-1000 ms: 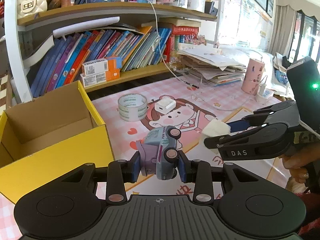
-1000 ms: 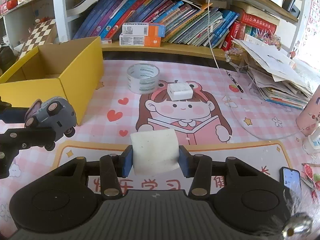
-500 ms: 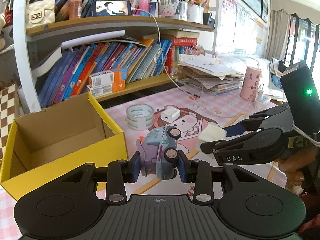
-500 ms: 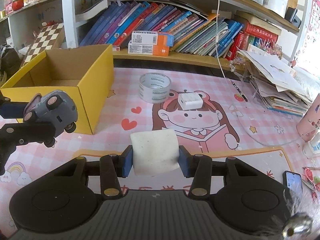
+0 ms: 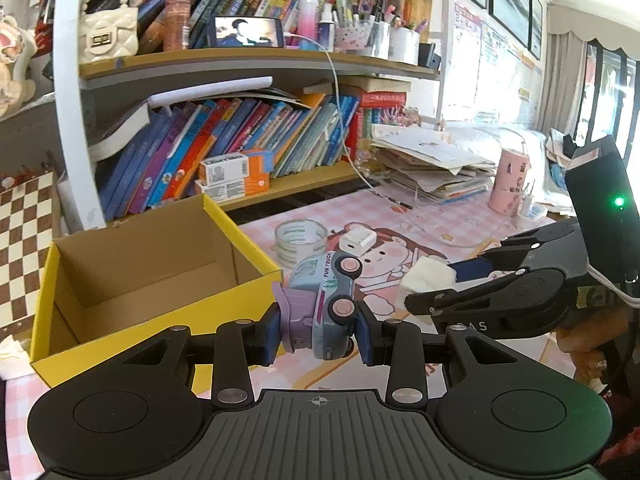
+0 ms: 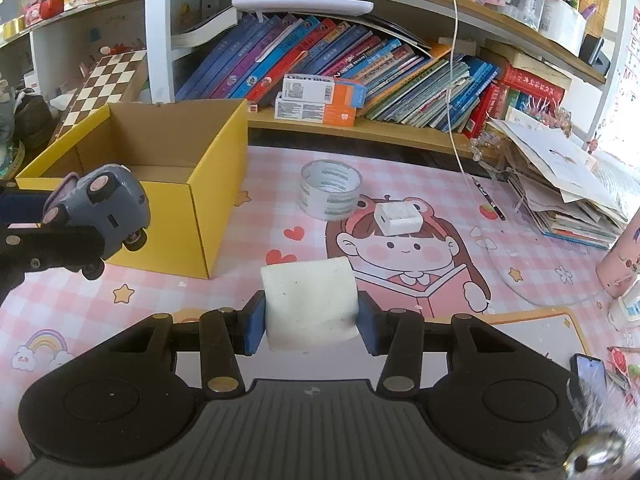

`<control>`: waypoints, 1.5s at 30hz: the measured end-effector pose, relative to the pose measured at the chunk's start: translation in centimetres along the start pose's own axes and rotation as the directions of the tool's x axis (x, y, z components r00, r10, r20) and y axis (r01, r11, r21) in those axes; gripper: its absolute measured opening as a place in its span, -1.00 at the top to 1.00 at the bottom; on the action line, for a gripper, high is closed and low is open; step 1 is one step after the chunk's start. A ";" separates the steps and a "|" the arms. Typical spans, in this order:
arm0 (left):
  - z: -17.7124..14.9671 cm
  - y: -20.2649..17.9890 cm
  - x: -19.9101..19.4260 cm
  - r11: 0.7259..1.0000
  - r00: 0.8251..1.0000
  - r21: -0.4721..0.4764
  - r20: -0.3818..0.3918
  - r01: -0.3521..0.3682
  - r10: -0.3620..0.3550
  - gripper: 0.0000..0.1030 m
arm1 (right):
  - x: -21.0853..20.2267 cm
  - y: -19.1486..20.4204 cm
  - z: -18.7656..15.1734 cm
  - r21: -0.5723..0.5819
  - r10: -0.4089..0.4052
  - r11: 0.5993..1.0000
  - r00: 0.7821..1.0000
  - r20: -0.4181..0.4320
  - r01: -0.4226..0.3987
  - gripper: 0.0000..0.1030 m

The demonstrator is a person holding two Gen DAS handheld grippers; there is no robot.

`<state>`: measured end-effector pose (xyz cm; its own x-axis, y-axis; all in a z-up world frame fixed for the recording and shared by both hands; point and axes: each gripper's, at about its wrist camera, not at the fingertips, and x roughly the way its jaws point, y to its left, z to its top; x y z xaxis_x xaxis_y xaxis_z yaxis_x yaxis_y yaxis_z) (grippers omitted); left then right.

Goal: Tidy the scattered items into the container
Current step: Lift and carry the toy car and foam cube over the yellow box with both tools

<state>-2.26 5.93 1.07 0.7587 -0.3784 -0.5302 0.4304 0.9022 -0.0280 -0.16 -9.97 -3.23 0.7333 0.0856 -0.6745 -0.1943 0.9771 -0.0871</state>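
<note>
My left gripper (image 5: 318, 330) is shut on a blue and purple toy truck (image 5: 320, 304), held in the air beside the near right corner of the open yellow cardboard box (image 5: 140, 320). The truck (image 6: 100, 212) also shows in the right wrist view, in front of the box (image 6: 200, 216). My right gripper (image 6: 312, 322) is shut on a white sponge block (image 6: 310, 304), held above the pink mat, right of the box. A clear tape roll (image 6: 330, 194) and a white charger cube (image 6: 398, 220) lie on the mat beyond it.
A bookshelf (image 6: 360, 128) full of books runs along the back. A stack of papers (image 6: 560, 184) lies at the right, a pink cup (image 6: 622, 256) and a phone (image 6: 590, 372) at the right edge. A chessboard (image 6: 108, 80) leans behind the box.
Both grippers have risen and moved left toward the yellow box, each still holding its item. The box interior shows more fully in both views now.
</note>
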 end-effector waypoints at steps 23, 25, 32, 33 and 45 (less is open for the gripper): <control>0.0 3.9 -1.8 0.993 0.997 -0.101 0.046 -0.061 0.066 0.31 | -0.3 1.8 1.4 -0.052 0.019 0.998 0.999 0.030 -0.018 0.15; 0.0 4.2 -1.9 0.992 0.996 -0.108 0.049 -0.068 0.073 0.31 | -0.3 1.9 1.7 -0.058 0.026 0.998 0.999 0.036 -0.024 0.15; 0.5 5.9 -2.2 0.987 0.993 -0.129 0.062 -0.096 0.105 0.31 | 0.0 2.8 3.6 -0.081 0.066 0.995 0.996 0.053 -0.061 0.15; 0.6 6.1 -2.2 0.986 0.992 -0.132 0.064 -0.101 0.110 0.31 | 0.1 3.0 3.9 -0.088 0.073 0.994 0.996 0.058 -0.068 0.15; 1.6 9.1 -2.0 0.974 0.981 -0.160 0.081 -0.159 0.174 0.31 | 1.3 5.2 8.1 -0.161 0.154 0.977 0.983 0.102 -0.136 0.14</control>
<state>0.93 14.60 3.26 0.8589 -0.2315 -0.4568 0.2204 0.9723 -0.0782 5.00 -3.20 1.38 0.7575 0.2545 -0.6012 -0.3949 0.9119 -0.1116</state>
